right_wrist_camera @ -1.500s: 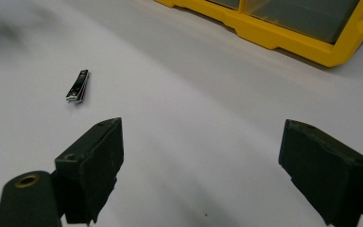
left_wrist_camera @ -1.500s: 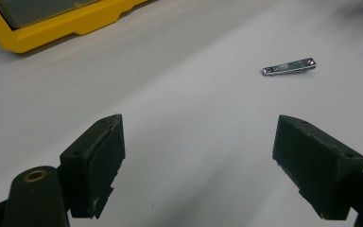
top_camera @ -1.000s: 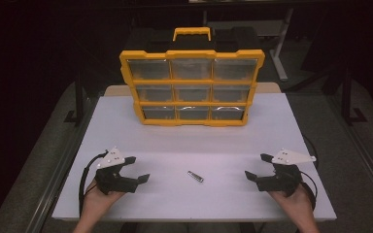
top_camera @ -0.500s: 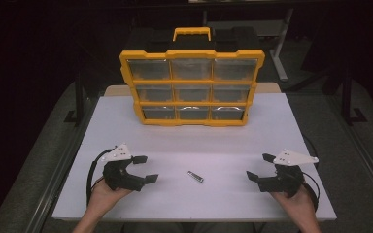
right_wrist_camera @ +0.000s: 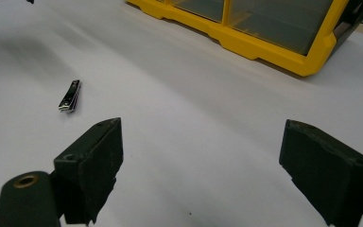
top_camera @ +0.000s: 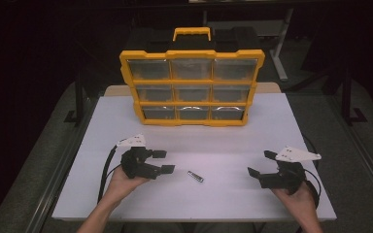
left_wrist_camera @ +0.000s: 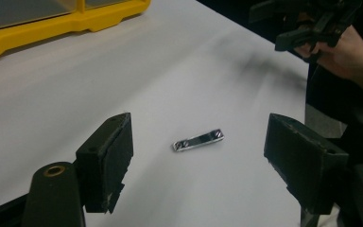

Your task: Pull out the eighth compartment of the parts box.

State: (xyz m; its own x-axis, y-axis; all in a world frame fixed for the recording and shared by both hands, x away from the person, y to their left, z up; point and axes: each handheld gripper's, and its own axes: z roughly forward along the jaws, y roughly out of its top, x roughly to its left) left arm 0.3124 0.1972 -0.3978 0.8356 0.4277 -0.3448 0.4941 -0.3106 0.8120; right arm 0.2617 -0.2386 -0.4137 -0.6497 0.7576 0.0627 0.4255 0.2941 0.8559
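Landmark: the small metal clip (top_camera: 195,176), lying flat on the white tabletop (top_camera: 213,141), nearer the person than the yellow organizer case (top_camera: 192,87), which stands upright at the far side.

Left of the clip, close by but not touching, the left gripper (top_camera: 164,161) is held low over the tabletop. Its fingers (left_wrist_camera: 106,158) stand apart and have just been closing slightly; in the left gripper view the clip lies ahead, between them, with nothing gripped.

Right of the clip, well apart, the right gripper (top_camera: 261,163) rests low with fingers (right_wrist_camera: 92,163) spread wide, empty.
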